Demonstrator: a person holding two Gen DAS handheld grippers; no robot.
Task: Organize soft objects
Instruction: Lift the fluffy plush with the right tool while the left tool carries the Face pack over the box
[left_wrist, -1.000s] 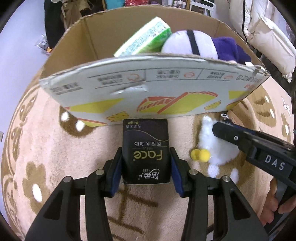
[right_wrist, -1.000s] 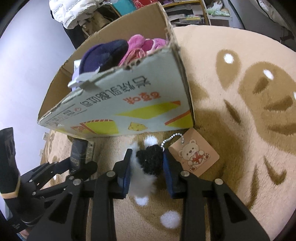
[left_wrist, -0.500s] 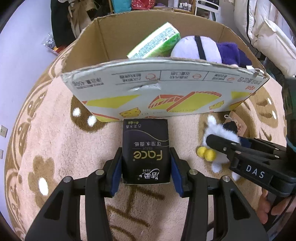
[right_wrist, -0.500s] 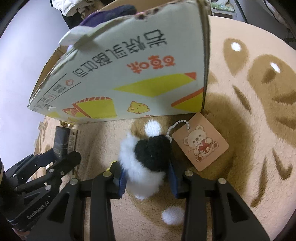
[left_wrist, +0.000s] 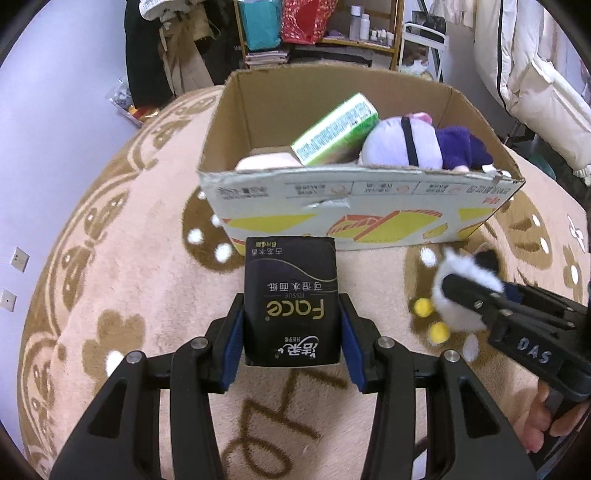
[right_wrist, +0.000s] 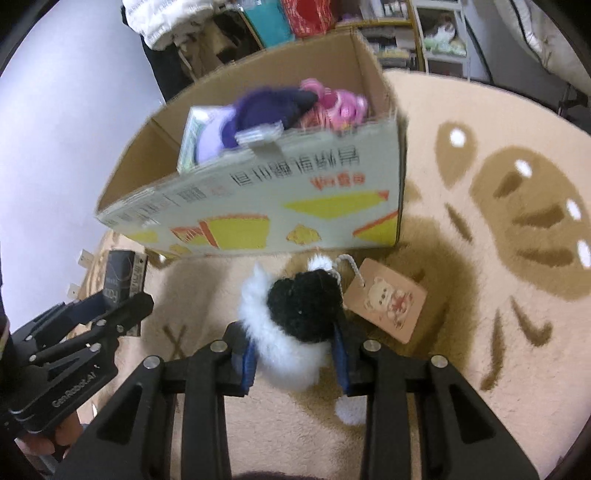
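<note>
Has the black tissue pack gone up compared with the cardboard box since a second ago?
Yes. The black tissue pack, clamped in the left gripper, has risen: the cardboard box now sits lower, its inside showing.

a beige rug (left_wrist: 122, 258) with brown flower shapes spreads under and ahead of the gripper. left of it stands a pale lilac wall (left_wrist: 55, 110). far ahead, a wooden shelf (left_wrist: 354, 37) holds bags and bottles; white padded coats (left_wrist: 532, 74) hang at right.
</note>
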